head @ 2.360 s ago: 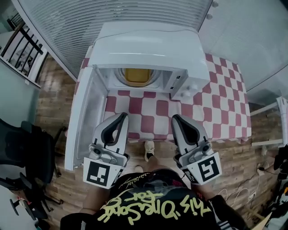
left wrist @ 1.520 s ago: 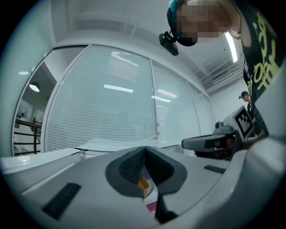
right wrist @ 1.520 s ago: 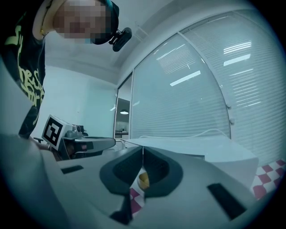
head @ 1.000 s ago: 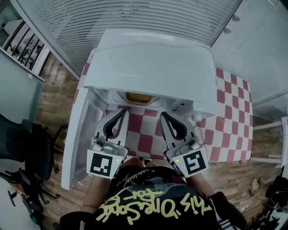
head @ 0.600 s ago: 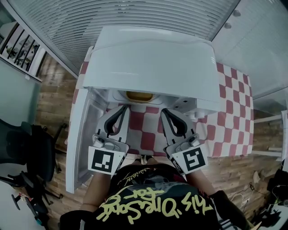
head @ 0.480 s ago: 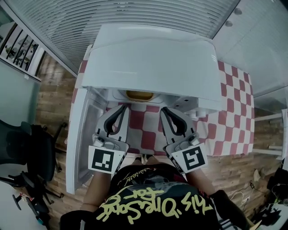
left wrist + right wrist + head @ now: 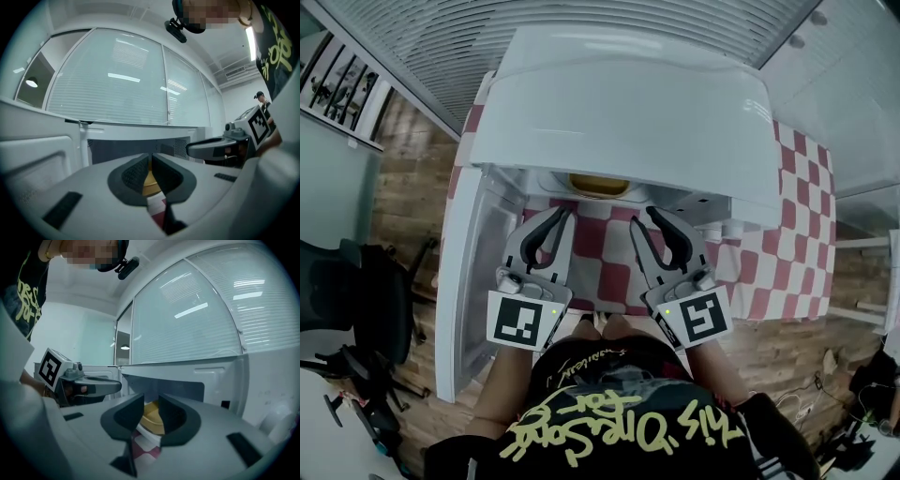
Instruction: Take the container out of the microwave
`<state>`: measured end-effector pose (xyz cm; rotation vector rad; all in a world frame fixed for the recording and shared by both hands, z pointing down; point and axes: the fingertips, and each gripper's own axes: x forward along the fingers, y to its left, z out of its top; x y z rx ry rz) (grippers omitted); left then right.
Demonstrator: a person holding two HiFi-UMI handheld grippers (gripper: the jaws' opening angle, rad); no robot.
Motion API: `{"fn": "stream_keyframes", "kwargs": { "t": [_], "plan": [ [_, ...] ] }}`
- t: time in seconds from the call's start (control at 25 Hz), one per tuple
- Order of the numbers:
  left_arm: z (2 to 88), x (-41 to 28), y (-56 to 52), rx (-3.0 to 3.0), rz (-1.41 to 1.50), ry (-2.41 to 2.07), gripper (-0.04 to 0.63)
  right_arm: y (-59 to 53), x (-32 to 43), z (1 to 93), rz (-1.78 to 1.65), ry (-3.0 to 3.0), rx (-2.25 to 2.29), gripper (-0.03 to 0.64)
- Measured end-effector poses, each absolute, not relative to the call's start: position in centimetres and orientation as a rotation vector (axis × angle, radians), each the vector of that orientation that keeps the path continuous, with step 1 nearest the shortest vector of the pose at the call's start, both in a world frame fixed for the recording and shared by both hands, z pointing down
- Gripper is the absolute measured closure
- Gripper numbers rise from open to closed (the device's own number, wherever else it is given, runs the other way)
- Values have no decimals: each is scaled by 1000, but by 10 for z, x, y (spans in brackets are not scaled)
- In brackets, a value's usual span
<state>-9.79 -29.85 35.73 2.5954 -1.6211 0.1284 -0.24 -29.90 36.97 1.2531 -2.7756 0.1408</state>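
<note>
Microwave (image 7: 628, 112): one, white, standing on a checked cloth.
Door (image 7: 473, 272): one, swung wide open to the left, so the cavity is open to the front.
Container (image 7: 598, 184): one, yellow, sitting inside the microwave toward the back. Only its front edge shows under the top from above. Neither gripper touches it.
Grippers: two, side by side in front of the open mouth, both pointing in, with their tips near the front of the cavity.
Left gripper (image 7: 562, 214): jaws pressed together with nothing between them.
Right gripper (image 7: 643, 217): jaws a little apart, having just been opening. Nothing sits between the pads, and the container shows through the gap, farther in.
Marker cubes: two, one at the back of each gripper.
Cloth (image 7: 614, 272): one, in red and white squares, covering the table under the microwave and the grippers.
Person (image 7: 619, 412): one, in a black shirt with yellow lettering, standing at the table's near edge.
Chair (image 7: 356, 300): one, black, off to the left on the wooden floor.
</note>
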Motion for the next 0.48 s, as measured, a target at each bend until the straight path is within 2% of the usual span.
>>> {"fn": "stream_keyframes", "kwargs": {
  "t": [0.12,0.24,0.48],
  "plan": [
    [365,-99,-301,2597,129,-1605,574,-304,-8,375,136,-2786,1254,510],
    [376,-98,-305,2609,158,-1593,485,-309,-14,387,172,-2789,1224,468],
    [406,-99,-314,2602,301,-1559,423,-319,-17,411,179,-2705,1221,422]
  ]
}}
